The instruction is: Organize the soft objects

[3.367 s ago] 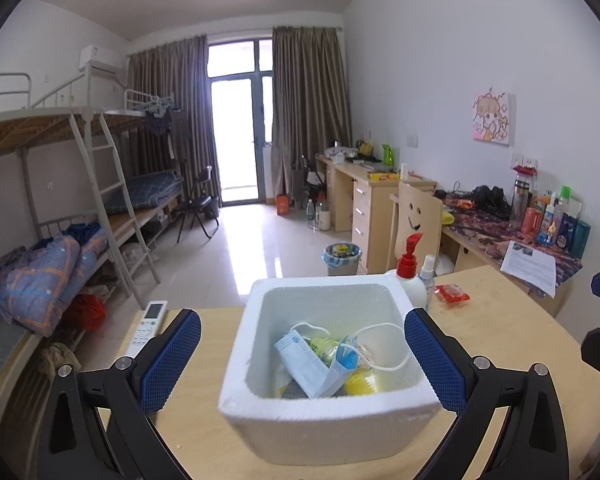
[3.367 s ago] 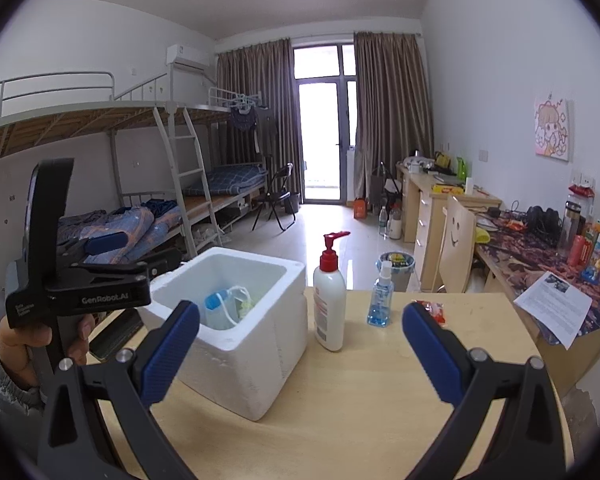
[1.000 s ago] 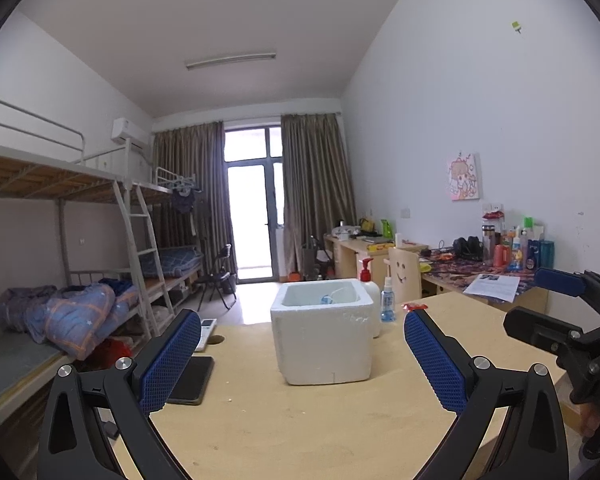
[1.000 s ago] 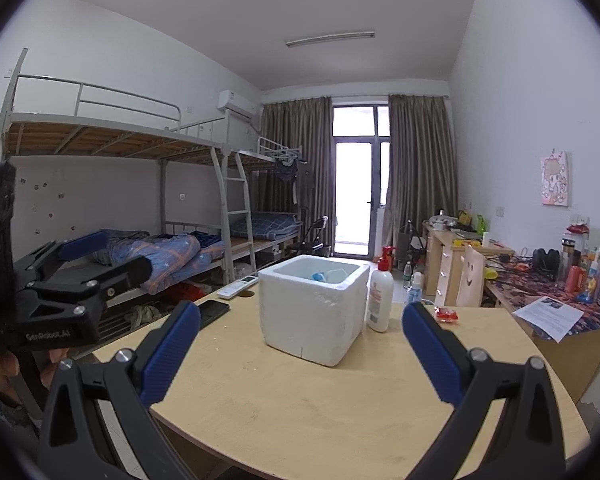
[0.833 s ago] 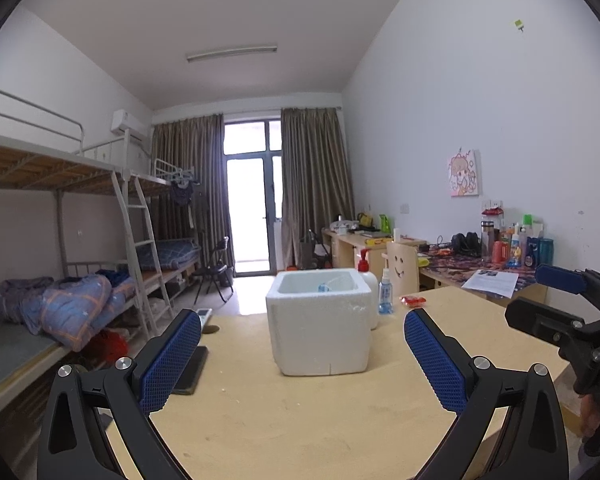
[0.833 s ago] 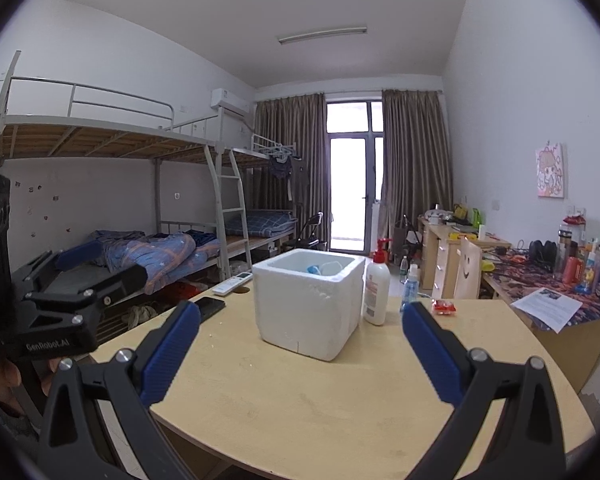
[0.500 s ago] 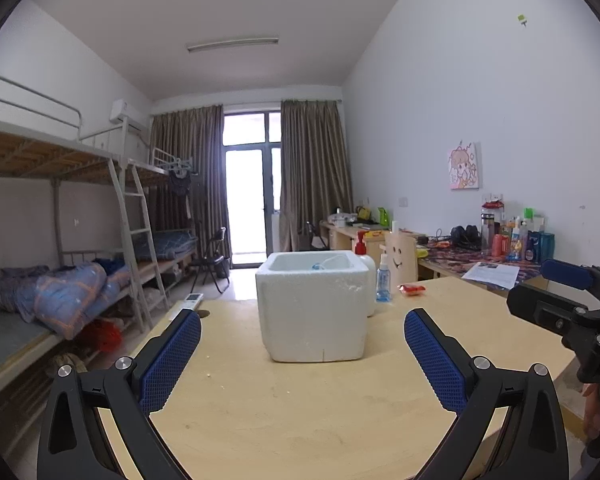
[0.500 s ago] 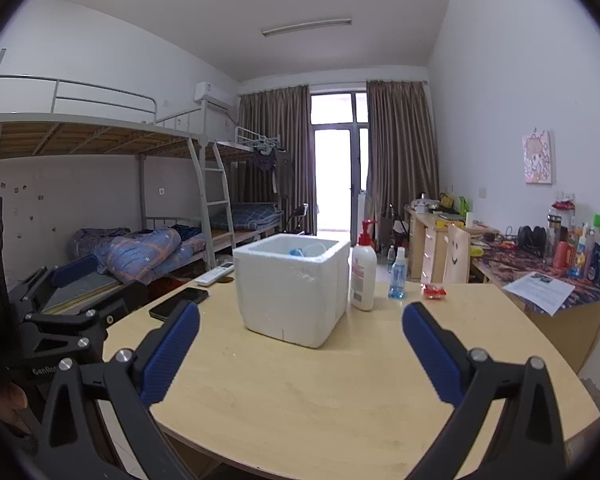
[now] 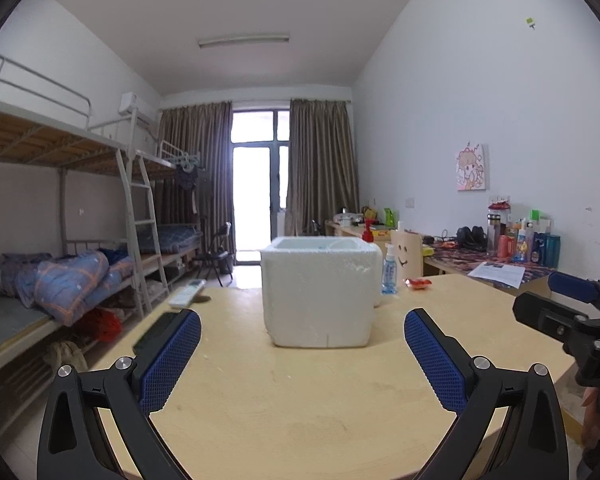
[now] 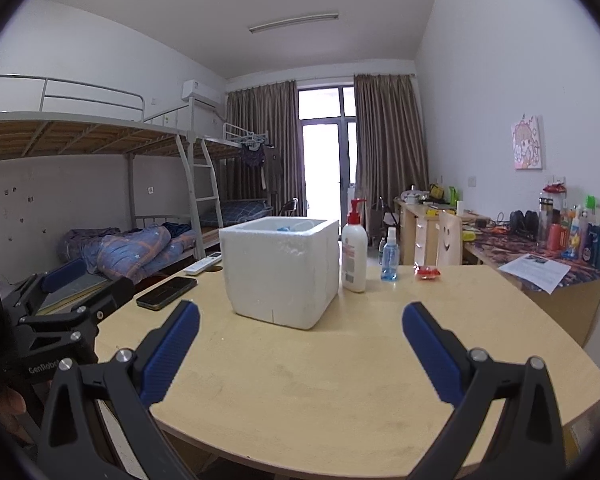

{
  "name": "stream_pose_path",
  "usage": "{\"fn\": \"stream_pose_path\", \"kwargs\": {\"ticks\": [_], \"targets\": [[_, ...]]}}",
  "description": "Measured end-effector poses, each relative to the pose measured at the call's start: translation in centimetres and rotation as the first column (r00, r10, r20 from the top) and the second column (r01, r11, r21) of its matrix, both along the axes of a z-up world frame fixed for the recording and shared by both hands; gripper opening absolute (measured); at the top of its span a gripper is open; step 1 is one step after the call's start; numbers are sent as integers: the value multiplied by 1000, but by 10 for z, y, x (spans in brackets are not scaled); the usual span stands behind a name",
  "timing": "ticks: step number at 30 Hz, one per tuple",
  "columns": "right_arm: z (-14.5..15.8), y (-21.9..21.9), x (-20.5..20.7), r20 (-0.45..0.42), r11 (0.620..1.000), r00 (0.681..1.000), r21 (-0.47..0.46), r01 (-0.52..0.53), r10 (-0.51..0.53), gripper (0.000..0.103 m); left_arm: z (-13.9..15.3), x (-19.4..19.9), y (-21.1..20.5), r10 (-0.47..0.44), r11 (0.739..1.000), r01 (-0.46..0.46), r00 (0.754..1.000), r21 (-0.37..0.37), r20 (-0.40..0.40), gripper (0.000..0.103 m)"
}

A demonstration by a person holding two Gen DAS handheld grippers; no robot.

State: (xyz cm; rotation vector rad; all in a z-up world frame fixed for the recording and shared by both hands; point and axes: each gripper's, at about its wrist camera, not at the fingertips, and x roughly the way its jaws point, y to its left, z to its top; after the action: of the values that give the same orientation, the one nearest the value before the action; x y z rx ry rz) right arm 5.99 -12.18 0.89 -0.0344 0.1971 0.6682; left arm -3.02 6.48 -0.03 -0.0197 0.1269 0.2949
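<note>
A white foam box stands on the round wooden table. Only a blue and white scrap of the soft things inside shows over its rim; the rest is hidden. My left gripper is open and empty, held back from the box near the table's front edge. My right gripper is open and empty too, level with it on the right. Each gripper appears in the other's view: the right gripper, the left gripper.
Behind the box stand a pump bottle and a small blue sanitizer bottle, with a red packet further right. A phone and a remote lie on the left. Bunk beds line the left wall, cluttered desks the right.
Both grippers have drawn back and lowered from above the box to near the table's front edge. They stay open and empty. The box has not moved.
</note>
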Motion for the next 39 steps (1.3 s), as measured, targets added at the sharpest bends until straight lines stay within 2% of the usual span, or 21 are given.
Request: {"fn": "stream_pose_path", "kwargs": {"ticks": [12,19,27,39], "targets": [[-14,-13,3,-45,1000,999,13,13,-12,102,-9,1,-14,-16,1000,16,1000,-8,-19,102],[-17,-18,-3,-44,1000,999,12,8,-7,103,-6,-3,-18,-8,1000,8,1000,-3,-28,102],[-15,-20,-10,-26,1000,1000,7,9,-9,103,-6,-10,-19,0,1000,0,1000,-18,-3,102],[-18,-19,-7,-34,1000,999,5,11,-11,102,-9,-5,-19,21,1000,-21,999,-19,-28,102]]}}
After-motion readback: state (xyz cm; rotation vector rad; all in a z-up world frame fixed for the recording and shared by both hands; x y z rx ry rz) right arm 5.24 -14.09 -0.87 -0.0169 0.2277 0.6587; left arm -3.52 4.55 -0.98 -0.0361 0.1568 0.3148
